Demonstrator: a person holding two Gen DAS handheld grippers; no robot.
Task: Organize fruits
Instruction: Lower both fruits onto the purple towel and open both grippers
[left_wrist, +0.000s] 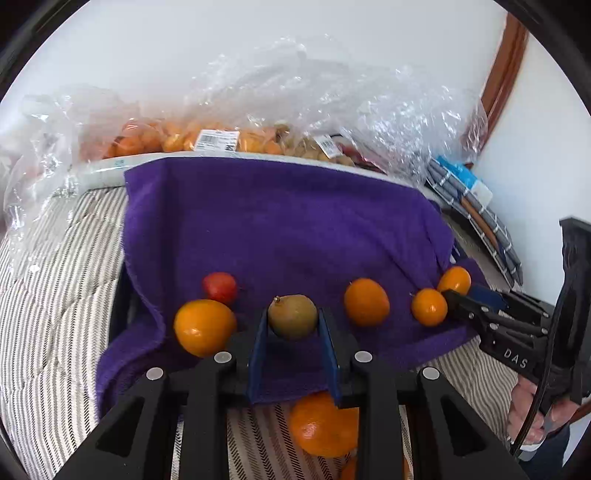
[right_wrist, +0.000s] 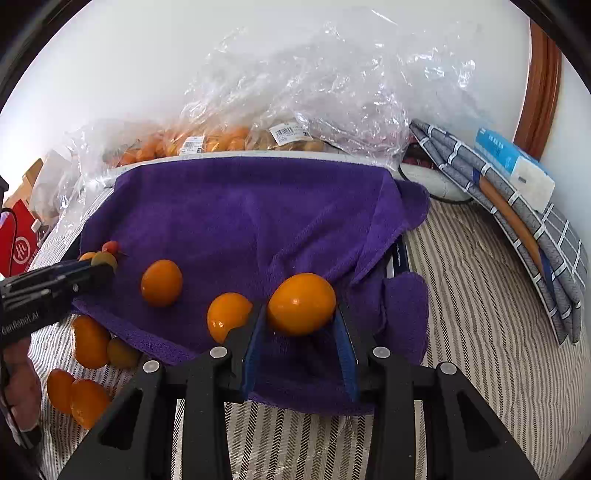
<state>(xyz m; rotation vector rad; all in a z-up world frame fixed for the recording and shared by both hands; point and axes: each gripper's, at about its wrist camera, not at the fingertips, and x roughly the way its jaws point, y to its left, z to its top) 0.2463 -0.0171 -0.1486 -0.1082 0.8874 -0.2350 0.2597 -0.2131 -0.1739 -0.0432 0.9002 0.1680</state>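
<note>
A: Left wrist view. The left gripper (left_wrist: 292, 325) was clamped on a green-brown fruit (left_wrist: 292, 316), both blue pads touching it, over the purple towel (left_wrist: 280, 229). An orange fruit (left_wrist: 205, 326) sat at 9 o'clock of it, a red fruit (left_wrist: 219, 288) at 10, another orange (left_wrist: 366, 302) at 3. The towel's far half lay bare toward 12.

B: Right wrist view. The right gripper (right_wrist: 301, 321) was closed on an orange kumquat (right_wrist: 301, 304) near the towel's (right_wrist: 258, 214) front edge. A second orange (right_wrist: 228, 315) touched the left finger at 9 o'clock. Striped cloth (right_wrist: 480, 295) at 3 was open; plastic bags (right_wrist: 295, 92) bounded 12.
</note>
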